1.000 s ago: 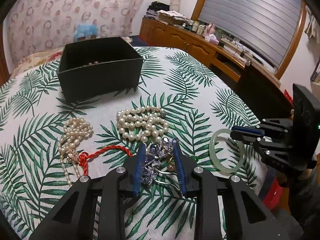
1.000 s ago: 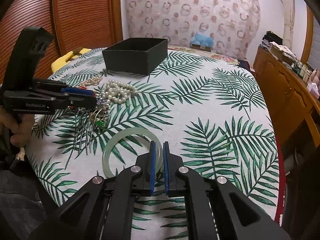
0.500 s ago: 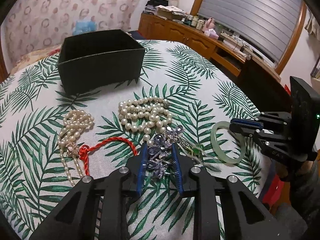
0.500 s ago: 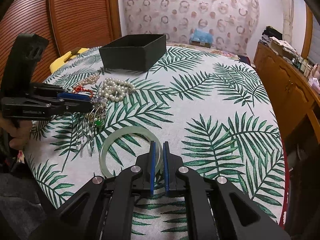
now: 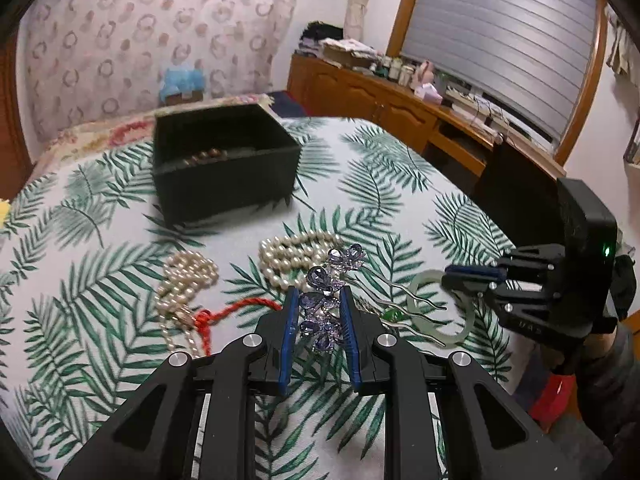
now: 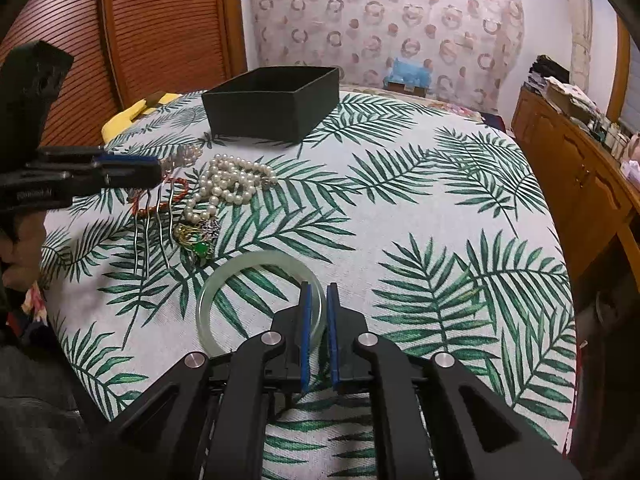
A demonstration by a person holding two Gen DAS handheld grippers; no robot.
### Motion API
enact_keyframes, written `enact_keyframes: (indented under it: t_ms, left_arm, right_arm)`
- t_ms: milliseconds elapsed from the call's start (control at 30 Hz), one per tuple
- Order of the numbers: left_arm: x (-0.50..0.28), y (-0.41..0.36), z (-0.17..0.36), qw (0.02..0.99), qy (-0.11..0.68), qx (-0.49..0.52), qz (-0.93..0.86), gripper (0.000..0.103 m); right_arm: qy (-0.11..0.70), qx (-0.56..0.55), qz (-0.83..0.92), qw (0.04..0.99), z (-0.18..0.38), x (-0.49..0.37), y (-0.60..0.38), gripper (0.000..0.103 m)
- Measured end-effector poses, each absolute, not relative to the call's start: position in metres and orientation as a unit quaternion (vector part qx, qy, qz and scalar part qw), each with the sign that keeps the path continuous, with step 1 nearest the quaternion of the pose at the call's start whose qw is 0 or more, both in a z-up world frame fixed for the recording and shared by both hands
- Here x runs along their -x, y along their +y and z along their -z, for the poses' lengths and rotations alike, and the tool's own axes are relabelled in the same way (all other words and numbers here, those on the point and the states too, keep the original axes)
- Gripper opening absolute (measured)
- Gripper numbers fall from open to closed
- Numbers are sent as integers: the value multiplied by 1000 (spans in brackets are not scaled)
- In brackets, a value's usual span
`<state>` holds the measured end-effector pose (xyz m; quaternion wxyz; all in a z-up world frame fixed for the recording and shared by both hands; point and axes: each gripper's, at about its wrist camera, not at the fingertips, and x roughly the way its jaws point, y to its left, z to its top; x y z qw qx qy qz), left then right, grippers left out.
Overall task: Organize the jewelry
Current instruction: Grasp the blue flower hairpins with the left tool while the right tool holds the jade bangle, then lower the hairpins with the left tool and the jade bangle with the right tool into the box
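My left gripper is shut on a purple crystal hair comb and holds it above the table, its metal prongs hanging down. My right gripper is shut on the rim of a pale green jade bangle that lies on the cloth. A black open box stands at the far side with beads inside. A white pearl necklace, a smaller pearl strand, a red cord and a green-stone brooch lie between.
The table has a white cloth with green palm leaves. A yellow object lies at its far left edge. A wooden cabinet stands to the right and a slatted wooden door behind.
My left gripper has closed on the crystal hair comb and lifted it off the cloth, prongs now dangling. My right gripper has stayed shut on the bangle.
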<state>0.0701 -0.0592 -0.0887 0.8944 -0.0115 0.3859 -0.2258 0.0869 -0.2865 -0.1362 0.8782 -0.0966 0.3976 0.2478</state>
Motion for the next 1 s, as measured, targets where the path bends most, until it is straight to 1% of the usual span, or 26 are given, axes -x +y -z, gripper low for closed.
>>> enact_keyframes:
  t_ms: [533, 1000]
  left_arm:
    - [-90, -29, 62, 919, 350, 14, 181, 19]
    - [-145, -14, 43, 929, 334, 15, 159, 19]
  right_arm:
    - [340, 130, -251, 897, 99, -107, -264, 8]
    - [310, 137, -267, 902, 72, -153, -248, 8]
